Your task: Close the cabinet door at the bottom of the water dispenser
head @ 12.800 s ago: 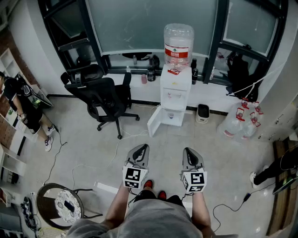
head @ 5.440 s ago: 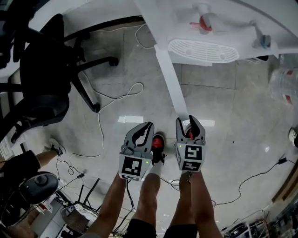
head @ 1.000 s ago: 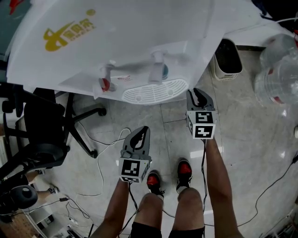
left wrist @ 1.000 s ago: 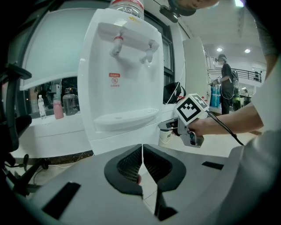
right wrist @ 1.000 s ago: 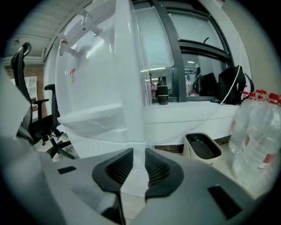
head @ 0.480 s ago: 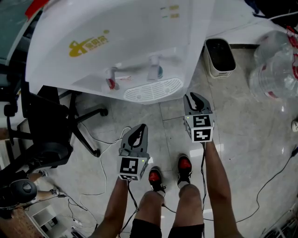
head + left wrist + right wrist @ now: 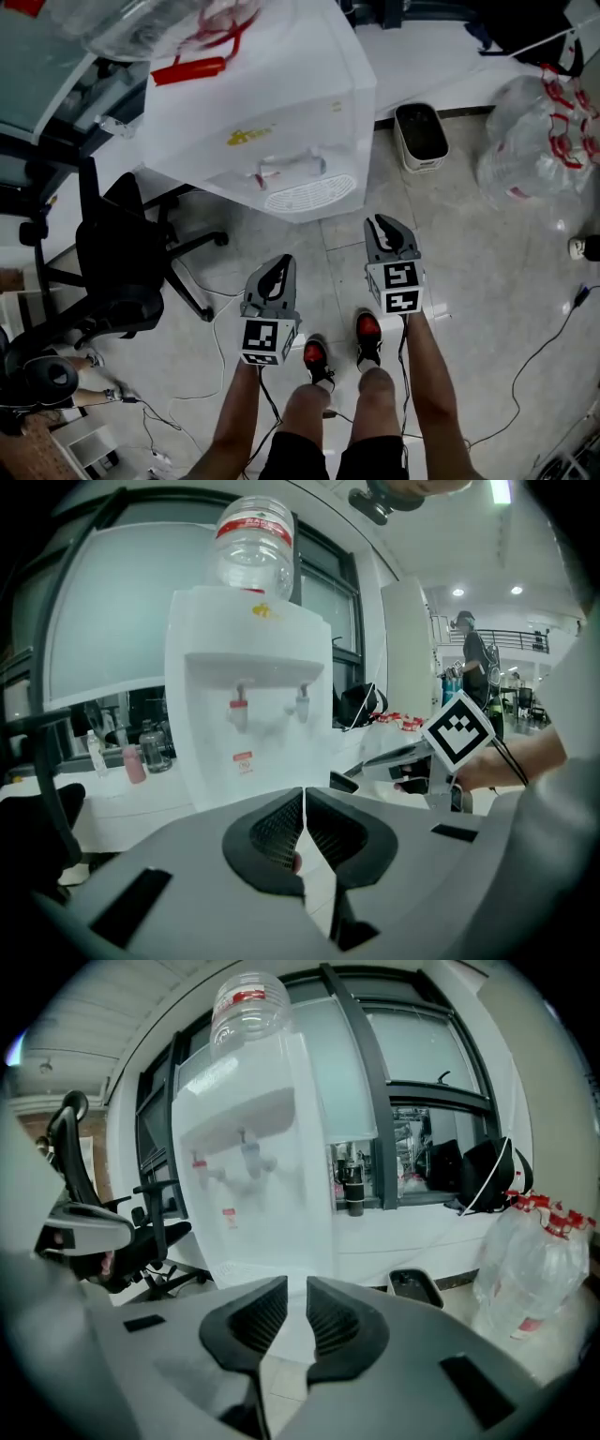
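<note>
The white water dispenser (image 7: 272,103) stands ahead of me with its bottle (image 7: 251,546) on top. Its red and blue taps and drip grille (image 7: 309,195) face me. In the head view the overhanging grille hides the cabinet door at the bottom. In both gripper views my own jaws cover the lower front. My left gripper (image 7: 281,264) is shut and empty, held in the air short of the dispenser. My right gripper (image 7: 384,221) sits a little farther forward, its jaws closing with a narrow gap (image 7: 297,1283) and nothing between them. Neither gripper touches the dispenser.
A black office chair (image 7: 122,262) stands left of the dispenser. A small dark bin (image 7: 419,136) sits to the dispenser's right, with several empty water bottles (image 7: 534,141) beyond it. Cables (image 7: 216,347) trail over the tiled floor by my red shoes (image 7: 337,352).
The view has risen and pulled back, so the dispenser looks smaller and farther away. The right gripper has come away from beside the drip grille. Both grippers have lifted.
</note>
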### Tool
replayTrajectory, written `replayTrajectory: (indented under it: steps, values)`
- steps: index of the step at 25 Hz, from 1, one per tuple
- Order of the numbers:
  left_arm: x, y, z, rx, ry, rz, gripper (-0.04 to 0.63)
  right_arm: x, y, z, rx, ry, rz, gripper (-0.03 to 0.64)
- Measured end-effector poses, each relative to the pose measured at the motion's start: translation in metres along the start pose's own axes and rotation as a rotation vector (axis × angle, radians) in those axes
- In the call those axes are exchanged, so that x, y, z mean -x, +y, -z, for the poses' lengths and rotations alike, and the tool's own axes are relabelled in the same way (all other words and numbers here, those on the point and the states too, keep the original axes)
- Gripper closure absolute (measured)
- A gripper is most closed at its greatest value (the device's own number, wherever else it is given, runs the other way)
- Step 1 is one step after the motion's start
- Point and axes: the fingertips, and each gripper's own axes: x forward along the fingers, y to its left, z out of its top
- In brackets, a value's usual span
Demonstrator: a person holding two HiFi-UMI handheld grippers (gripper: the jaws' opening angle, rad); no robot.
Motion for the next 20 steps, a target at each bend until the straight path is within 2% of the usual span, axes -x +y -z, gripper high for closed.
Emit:
replayTrajectory:
  steps: [8, 20]
  values:
    - [0.057, 0.008, -0.08, 0.01, -0.049, -0.013, 0.566, 0.071, 0.041, -0.079, 0.021, -0.04, -0.011, 0.571]
    - [0.147, 0.032, -0.198, 0.008, -0.16, -0.028, 0.566, 0.169, 0.105, -0.223, 0.09, -0.177, 0.007, 0.595]
